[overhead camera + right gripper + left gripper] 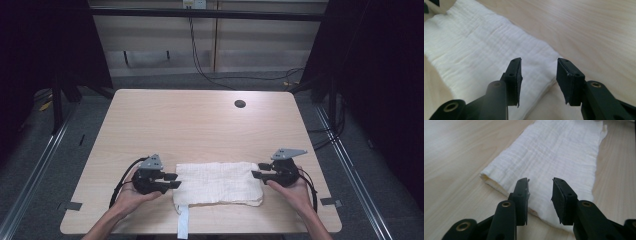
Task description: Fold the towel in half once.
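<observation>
Left gripper (174,180) jaws parted, empty, at left end of folded white cloth (218,182) near table's (200,120) front edge; right gripper (258,170) jaws spread, empty, at right end; bare wood beyond.

Wooden counter (200,120), round dark hole (240,104) near its far edge. Folded white cloth (217,183) at the near edge, strip hanging over it. Left tool (172,180) and right tool (256,170), each hand-held, jaws apart, flank the cloth's ends.
</observation>
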`<state>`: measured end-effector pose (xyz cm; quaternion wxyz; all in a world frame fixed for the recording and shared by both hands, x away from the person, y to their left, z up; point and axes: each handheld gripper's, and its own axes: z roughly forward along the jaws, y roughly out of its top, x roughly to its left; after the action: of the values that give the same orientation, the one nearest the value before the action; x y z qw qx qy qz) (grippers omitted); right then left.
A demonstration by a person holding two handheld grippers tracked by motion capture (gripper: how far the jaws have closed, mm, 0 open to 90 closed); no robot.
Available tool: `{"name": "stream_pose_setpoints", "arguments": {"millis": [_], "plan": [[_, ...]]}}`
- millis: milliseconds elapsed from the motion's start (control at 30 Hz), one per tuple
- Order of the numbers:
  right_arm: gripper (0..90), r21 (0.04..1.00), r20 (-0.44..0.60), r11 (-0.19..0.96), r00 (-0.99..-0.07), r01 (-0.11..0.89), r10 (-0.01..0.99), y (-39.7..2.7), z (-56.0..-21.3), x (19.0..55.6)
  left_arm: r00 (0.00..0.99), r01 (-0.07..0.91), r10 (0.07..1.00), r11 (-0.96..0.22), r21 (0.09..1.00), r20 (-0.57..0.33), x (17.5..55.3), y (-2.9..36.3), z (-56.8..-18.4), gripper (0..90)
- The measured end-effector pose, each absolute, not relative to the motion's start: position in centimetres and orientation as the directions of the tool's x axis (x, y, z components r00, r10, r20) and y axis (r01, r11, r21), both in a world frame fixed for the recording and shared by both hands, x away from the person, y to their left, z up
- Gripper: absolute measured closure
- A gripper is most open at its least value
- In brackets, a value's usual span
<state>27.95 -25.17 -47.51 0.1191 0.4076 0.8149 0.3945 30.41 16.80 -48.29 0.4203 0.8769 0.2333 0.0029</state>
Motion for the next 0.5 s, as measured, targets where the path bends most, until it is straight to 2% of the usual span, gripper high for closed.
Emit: {"name": "stream_pose_setpoints", "arguments": {"millis": [200,300,367,500], "plan": [[54.8,0.705,0.104,0.374,-0.61,0.603,0.785,-24.5,-48.5,30.3,0.896,0.395,0.42,-0.604,0.693,-0.145,30.7,15.2,-49.5,62.3],[56.3,0.677,0.109,0.392,-0.612,0.622,0.783,-24.5,-49.3,30.6,0.894,0.404,0.417,-0.598,0.692,-0.162,30.8,15.2,-49.6,59.8],[61.4,0.673,0.101,0.399,-0.612,0.623,0.784,-24.4,-49.5,30.6,0.895,0.403,0.415,-0.592,0.697,-0.165,30.8,15.0,-49.6,59.8],[80.9,0.663,0.077,0.413,-0.606,0.624,0.792,-24.3,-49.6,30.9,0.893,0.412,0.412,-0.582,0.702,-0.182,30.7,14.7,-49.8,58.7]]}}
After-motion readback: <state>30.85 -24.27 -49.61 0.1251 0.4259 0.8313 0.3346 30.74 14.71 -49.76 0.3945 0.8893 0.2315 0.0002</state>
